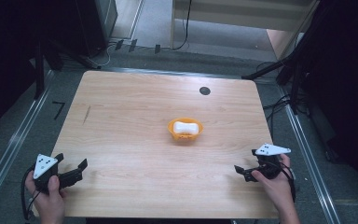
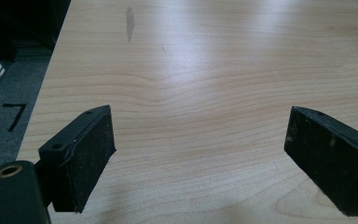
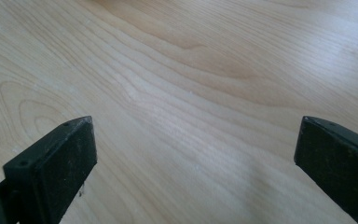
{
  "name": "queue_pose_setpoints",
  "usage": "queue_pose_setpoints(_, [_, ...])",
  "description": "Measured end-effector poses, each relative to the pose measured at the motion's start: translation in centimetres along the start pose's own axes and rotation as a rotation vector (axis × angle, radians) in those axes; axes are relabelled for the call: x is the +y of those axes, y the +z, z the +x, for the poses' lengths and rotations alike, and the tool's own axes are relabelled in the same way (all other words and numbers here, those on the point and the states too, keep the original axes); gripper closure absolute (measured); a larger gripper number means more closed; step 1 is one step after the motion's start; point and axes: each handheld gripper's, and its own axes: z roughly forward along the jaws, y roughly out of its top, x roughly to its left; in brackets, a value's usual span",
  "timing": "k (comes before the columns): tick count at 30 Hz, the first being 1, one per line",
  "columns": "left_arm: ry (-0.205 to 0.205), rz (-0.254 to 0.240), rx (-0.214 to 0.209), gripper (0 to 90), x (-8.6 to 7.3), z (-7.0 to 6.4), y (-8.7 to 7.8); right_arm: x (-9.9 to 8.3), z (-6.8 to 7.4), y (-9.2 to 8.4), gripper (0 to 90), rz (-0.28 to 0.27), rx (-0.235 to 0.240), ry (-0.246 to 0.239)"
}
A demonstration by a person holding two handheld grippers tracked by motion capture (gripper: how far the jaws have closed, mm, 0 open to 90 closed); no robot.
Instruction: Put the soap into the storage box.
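One wide wooden worktop (image 1: 135, 116) carries everything, and near its middle, a little toward the right, sits a small orange bowl (image 1: 185, 130) with a white bone-shaped object (image 1: 186, 126) lying inside it, apparently on some brownish contents too small to identify. Both hands rest at the near edge, well apart from the bowl: the left tongs (image 1: 72, 167) at the near left corner and the right tongs (image 1: 246, 164) at the near right, each gaping wide and holding nothing, with bare wood grain between the jaws in both gripper views. From this start the main risk, I judge, is the light bowl sliding or tipping if one jaw strikes its rim during the reach, spilling the contents. A smaller risk is pinching the white piece off-centre, so it twists out.
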Motion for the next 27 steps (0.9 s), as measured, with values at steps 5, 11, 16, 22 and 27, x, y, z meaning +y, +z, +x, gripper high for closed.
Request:
queue_pose_setpoints(5, [0.006,0.002,0.003,9.0,0.0,-0.1,0.0,-1.8,-0.3,-1.1,0.0,-0.032,-0.025,0.035])
queue_pose_setpoints(11, [0.011,0.003,0.005,8.9,0.0,-0.1,0.0,-3.7,-0.5,-2.1,0.0,-0.061,-0.037,0.079])
queue_pose_setpoints(16, [0.016,0.006,0.004,9.0,0.0,-0.2,0.0,-5.2,-0.5,-2.9,0.0,-0.088,-0.046,0.11])
queue_pose_setpoints(22, [0.018,0.008,0.002,8.9,0.0,-0.2,0.0,-7.0,-0.7,-3.8,0.0,-0.145,-0.076,0.159])
queue_pose_setpoints(27, [0.008,0.011,-0.012,8.9,0.0,0.0,0.0,-7.5,-0.9,-4.4,0.0,-0.225,-0.098,0.217])
